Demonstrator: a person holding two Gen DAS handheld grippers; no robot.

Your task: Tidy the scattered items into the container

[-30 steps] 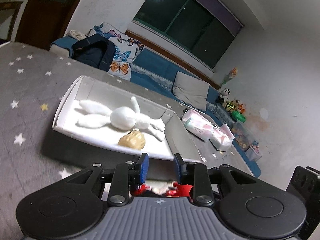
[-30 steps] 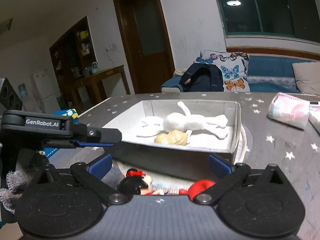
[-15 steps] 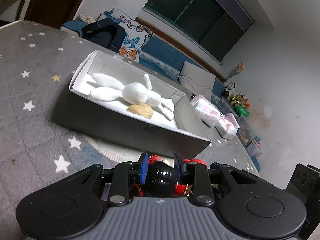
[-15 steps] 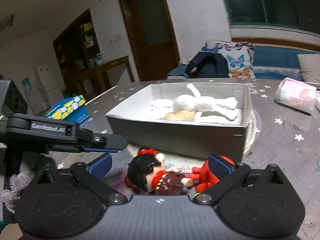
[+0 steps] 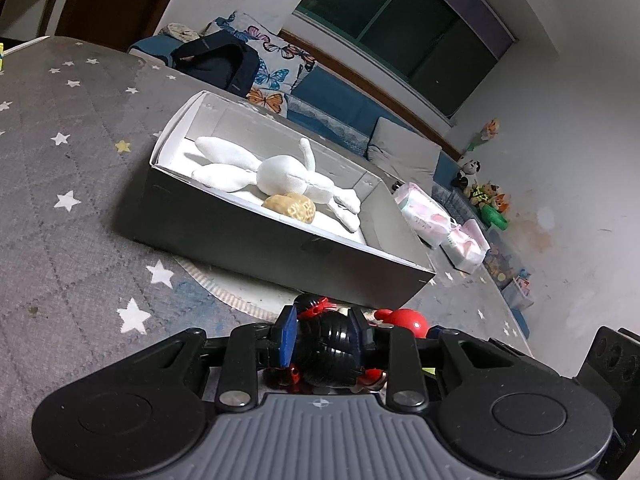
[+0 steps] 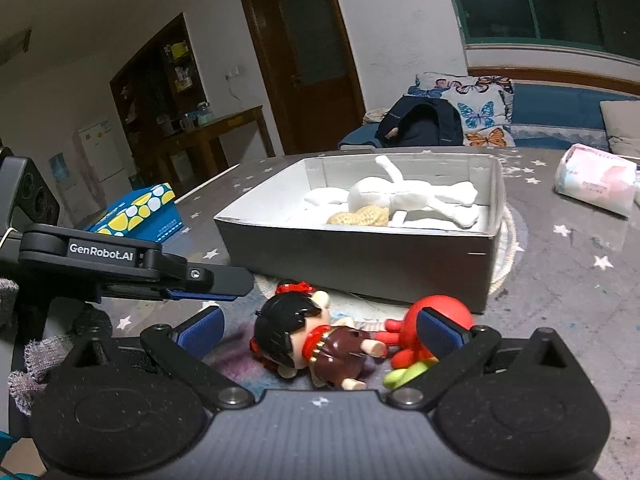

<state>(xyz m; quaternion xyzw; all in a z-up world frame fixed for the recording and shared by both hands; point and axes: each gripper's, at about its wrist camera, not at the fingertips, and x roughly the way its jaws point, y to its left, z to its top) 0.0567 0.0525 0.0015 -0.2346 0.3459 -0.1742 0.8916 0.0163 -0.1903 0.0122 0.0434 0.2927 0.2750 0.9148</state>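
Note:
A small doll (image 6: 288,328) with black hair and a brown dress lies on the table in front of the grey box (image 6: 360,264). A red round-headed figure (image 6: 440,310) lies beside it. My left gripper (image 5: 321,320) is open, and the doll's black head (image 5: 326,344) shows between its blue pads. Seen from the right wrist, the left gripper (image 6: 224,286) reaches in from the left, its tips close to the doll's head. My right gripper (image 6: 320,320) stands wide open around both toys. Inside the box (image 5: 256,236) lie a white plush rabbit (image 5: 288,174) and a tan lumpy item (image 5: 290,206).
The box stands on a round pale mat (image 5: 224,288) on a grey star-patterned cloth. A pink tissue pack (image 6: 596,186) lies to the box's right. A blue box with yellow and white spots (image 6: 140,212) sits at the left table edge. A sofa with a backpack is behind.
My left gripper came down to the table in front of the box, and the doll's head came between its fingers at the same opening. More of both toys shows between the right fingers.

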